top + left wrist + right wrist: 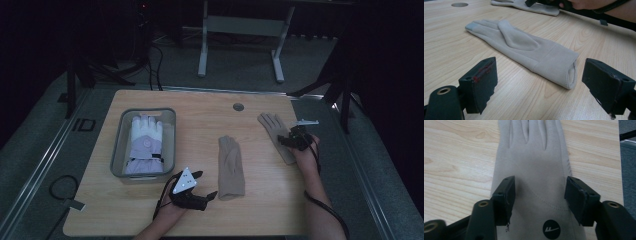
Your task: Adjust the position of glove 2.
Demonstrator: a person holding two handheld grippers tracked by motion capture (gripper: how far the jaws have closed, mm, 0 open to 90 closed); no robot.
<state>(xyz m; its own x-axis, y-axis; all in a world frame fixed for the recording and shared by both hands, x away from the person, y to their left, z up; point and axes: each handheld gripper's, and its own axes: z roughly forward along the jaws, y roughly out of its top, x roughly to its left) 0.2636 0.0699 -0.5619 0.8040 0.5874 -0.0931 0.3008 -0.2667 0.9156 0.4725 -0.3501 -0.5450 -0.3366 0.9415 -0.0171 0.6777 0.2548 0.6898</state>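
Observation:
Two beige gloves lie flat on the wooden table (150,210). The middle glove (231,167) (524,47) points its fingers away, cuff toward the near edge. My left gripper (205,184) (542,77) is open just left of that cuff, which lies a little ahead of the jaws. The right glove (272,129) (536,157) carries a round black logo (551,229) near the cuff. My right gripper (286,141) (540,192) is open low over its palm, one jaw above each side edge. I cannot tell whether the jaws touch the fabric.
A grey bin (116,150) at the table's left holds lavender-and-white padded gloves (145,142). A cable hole (238,107) sits near the far edge. Another desk's legs (202,50) stand beyond the table. A cable loop (60,187) lies on the floor at left.

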